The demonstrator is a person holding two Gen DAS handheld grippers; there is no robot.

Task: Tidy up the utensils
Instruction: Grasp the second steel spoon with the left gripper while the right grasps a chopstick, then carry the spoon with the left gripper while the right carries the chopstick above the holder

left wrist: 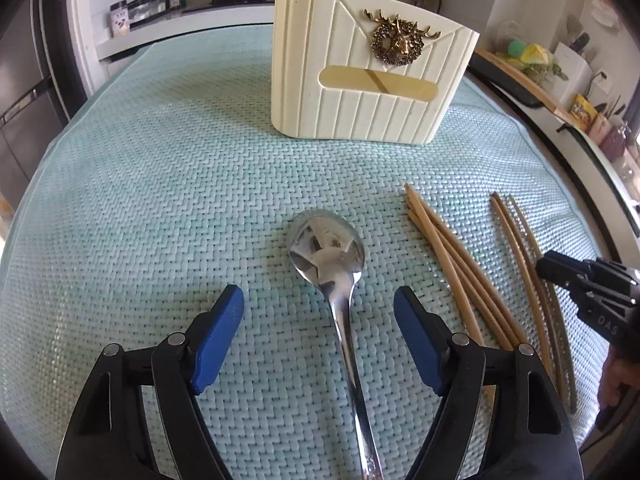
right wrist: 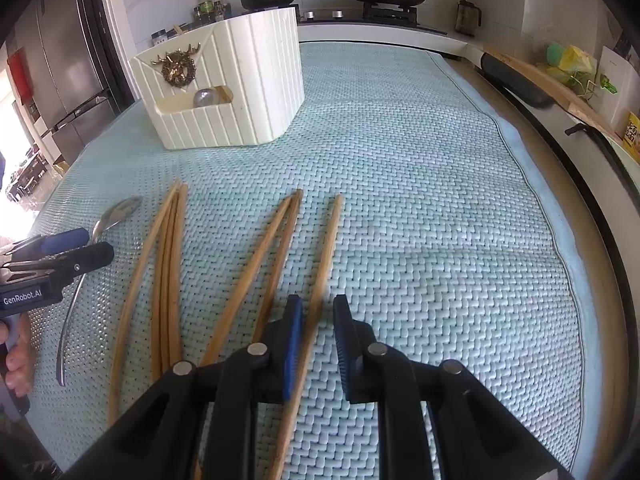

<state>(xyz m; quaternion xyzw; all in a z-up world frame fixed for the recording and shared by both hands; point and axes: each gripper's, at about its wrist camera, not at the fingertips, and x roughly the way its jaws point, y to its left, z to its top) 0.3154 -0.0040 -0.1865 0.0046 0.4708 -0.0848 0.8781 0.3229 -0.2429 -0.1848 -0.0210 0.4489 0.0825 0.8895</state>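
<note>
Left hand-held gripper (right wrist: 60, 256) (labelled "GenRobot.AI"), jaws spread astride spoon (left wrist: 332, 256)

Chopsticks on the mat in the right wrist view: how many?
7: four bunched beside the spoon, two meeting at their tips mid-mat, one between the jaws of the right gripper. More may be hidden in the holder.

Left gripper (left wrist: 319, 322): black angular linkage arms, round silver pivot pins, blue flat pads (left wrist: 218, 342) on both fingers.
Left gripper body (right wrist: 28, 294): black housing, white "GenRobot.AI" lettering, small screw on the black finger, blue pad above.
Left hand (right wrist: 16, 360): bare skin, fingers wrapped on a grey-blue handle.
Right gripper (right wrist: 318, 344): black arms, silver pins, blue ribbed pads (right wrist: 294, 344).
Right gripper body (left wrist: 588, 292): black, several small screws, faint pale lettering.
Right hand (left wrist: 614, 380): bare skin, dark grip.
</note>
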